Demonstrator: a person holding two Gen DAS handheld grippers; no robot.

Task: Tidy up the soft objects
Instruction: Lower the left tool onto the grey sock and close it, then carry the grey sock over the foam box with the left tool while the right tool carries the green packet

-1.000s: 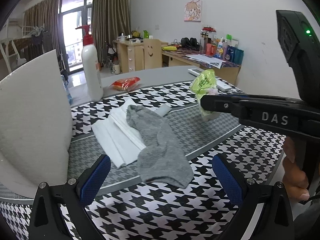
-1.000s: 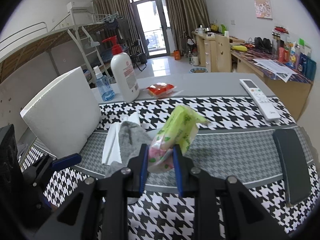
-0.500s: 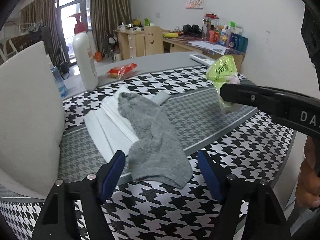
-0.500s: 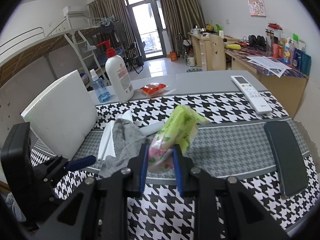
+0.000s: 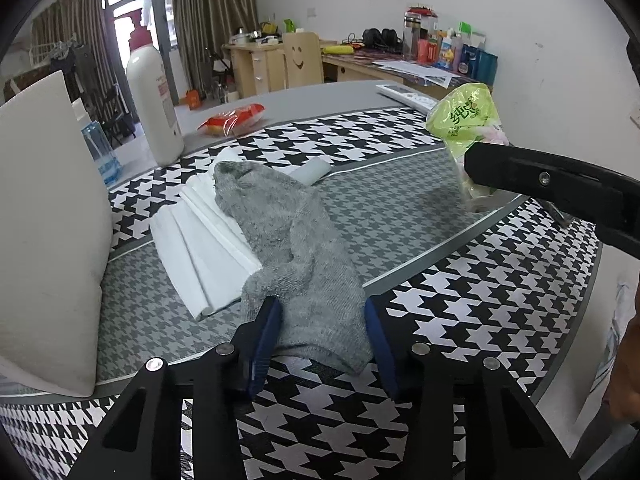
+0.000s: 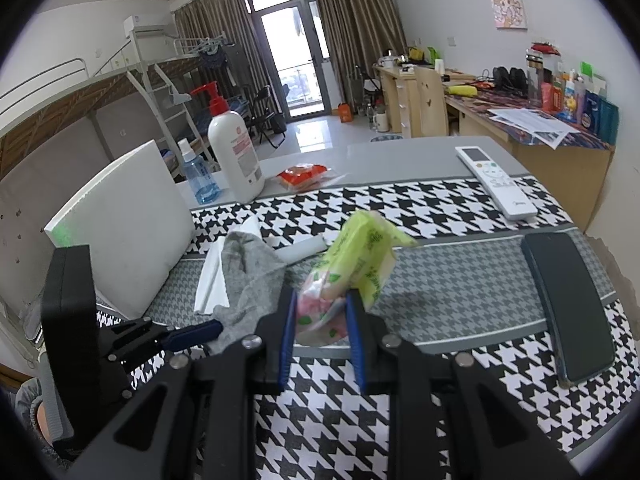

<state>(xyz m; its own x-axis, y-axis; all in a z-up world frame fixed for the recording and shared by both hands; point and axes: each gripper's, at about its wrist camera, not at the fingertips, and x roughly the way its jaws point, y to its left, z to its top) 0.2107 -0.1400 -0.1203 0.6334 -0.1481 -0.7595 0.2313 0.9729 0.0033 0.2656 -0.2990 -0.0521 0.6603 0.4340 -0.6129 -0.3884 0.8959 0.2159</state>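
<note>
Two grippers were busy at once; the right gripper (image 6: pixel 322 334) held the green tissue pack (image 6: pixel 352 256) pinched by its lower end between narrow jaws, the pack rising up and forward of them, clear of the table (image 6: pixel 460 280), probably so it could be carried off; the left gripper (image 5: pixel 322 338) had its blue pads (image 5: pixel 266 336) either side of the near end of the grey sock (image 5: pixel 288 240), seemingly just touching it, whether gripping I cannot tell; beyond those jaws the sock lay draped over a folded white cloth (image 5: pixel 204 248).
</note>
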